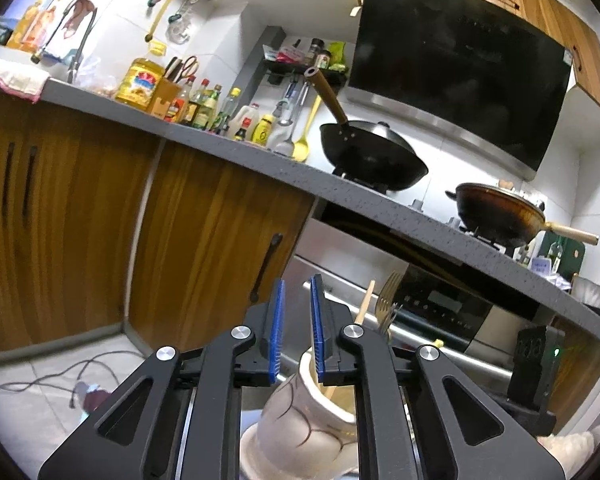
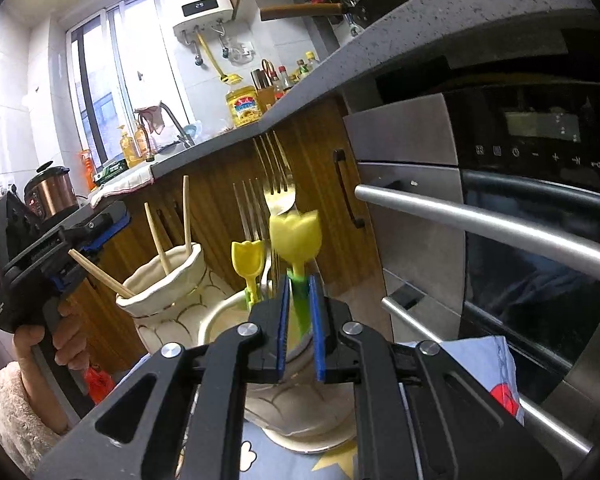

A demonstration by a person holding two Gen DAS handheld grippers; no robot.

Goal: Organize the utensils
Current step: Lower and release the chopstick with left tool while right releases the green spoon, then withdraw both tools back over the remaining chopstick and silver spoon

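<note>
Nearest, your right gripper (image 2: 299,334) sits just above the front vase (image 2: 300,412), jaws a little apart, with the green stem of a yellow tulip-shaped pick (image 2: 296,236) standing between the blue pads; whether the pads press it you cannot tell, and the pick is motion-blurred. A second, smaller yellow pick (image 2: 247,258) stands in the same vase, left of the first. Two metal forks (image 2: 278,184) rise tines-up behind the picks, from the same vase.

Left of it stands the second vase (image 2: 168,292), cream with thin dark lines, holding three wooden chopsticks (image 2: 161,242) leaning apart. Both vases rest on a patterned blue cloth (image 2: 496,364).

Your left gripper (image 1: 297,330) hovers above that chopstick vase (image 1: 300,424), jaws apart and gripping nothing. From the right view, your left hand (image 2: 56,344) wraps its handle.

Beyond: oven (image 2: 500,208) to the right, wooden cabinets (image 1: 100,220), grey counter (image 1: 260,160) carrying bottles (image 1: 204,106) and two woks (image 1: 374,156).
</note>
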